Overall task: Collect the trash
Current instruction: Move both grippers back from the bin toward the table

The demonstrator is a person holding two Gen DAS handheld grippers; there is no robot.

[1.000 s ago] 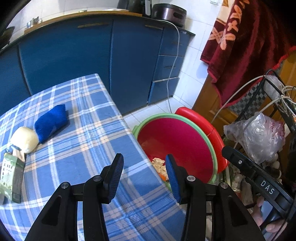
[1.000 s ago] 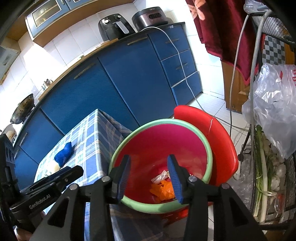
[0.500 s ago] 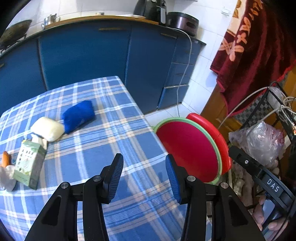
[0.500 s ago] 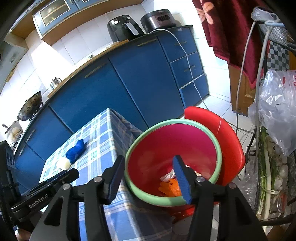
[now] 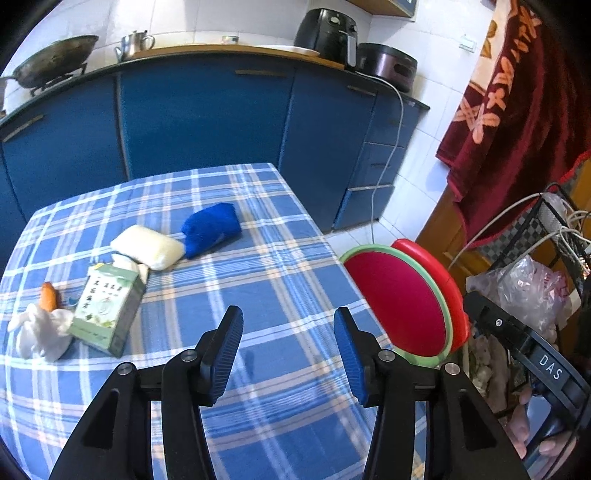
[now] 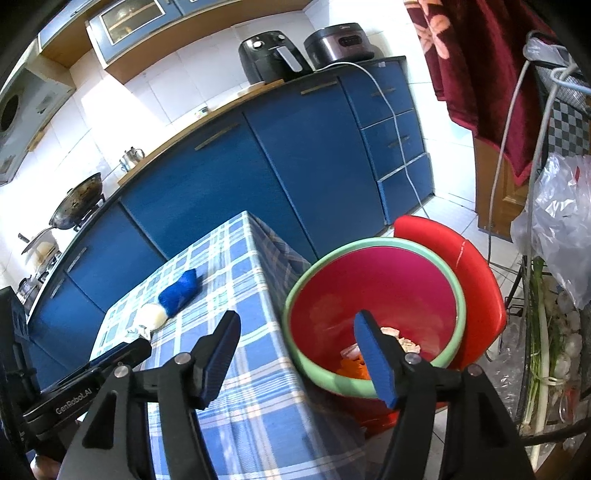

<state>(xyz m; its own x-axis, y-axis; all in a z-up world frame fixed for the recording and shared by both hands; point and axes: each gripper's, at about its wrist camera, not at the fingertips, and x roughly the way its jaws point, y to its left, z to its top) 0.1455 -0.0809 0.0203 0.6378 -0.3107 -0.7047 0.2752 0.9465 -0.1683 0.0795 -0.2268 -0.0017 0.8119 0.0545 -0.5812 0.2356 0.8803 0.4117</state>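
A red bin (image 6: pixel 384 280) with a green rim stands on the floor by the table corner, with orange and pale scraps (image 6: pixel 354 363) at its bottom. My right gripper (image 6: pixel 299 339) hangs over the table edge and bin rim, jaws opening, nothing between them. My left gripper (image 5: pixel 288 332) hovers above the blue checked tablecloth (image 5: pixel 258 280), jaws opening and empty. On the cloth lie a green and white carton (image 5: pixel 107 310), a crumpled white tissue (image 5: pixel 40 332), an orange scrap (image 5: pixel 48 295), a cream pouch (image 5: pixel 147 245) and a blue pouch (image 5: pixel 210 229).
Blue kitchen cabinets (image 5: pixel 207 114) run behind the table, with a wok (image 5: pixel 51 61), an air fryer (image 5: pixel 328 33) and a rice cooker (image 5: pixel 388 68) on top. A wire rack (image 6: pixel 546 295) with plastic bags and greens stands right of the bin. A dark red towel (image 5: pixel 517 110) hangs above.
Both grippers pulled back from the bin toward the table. The right jaws spread wider and the left a little. More of the table and its items came into the left wrist view.
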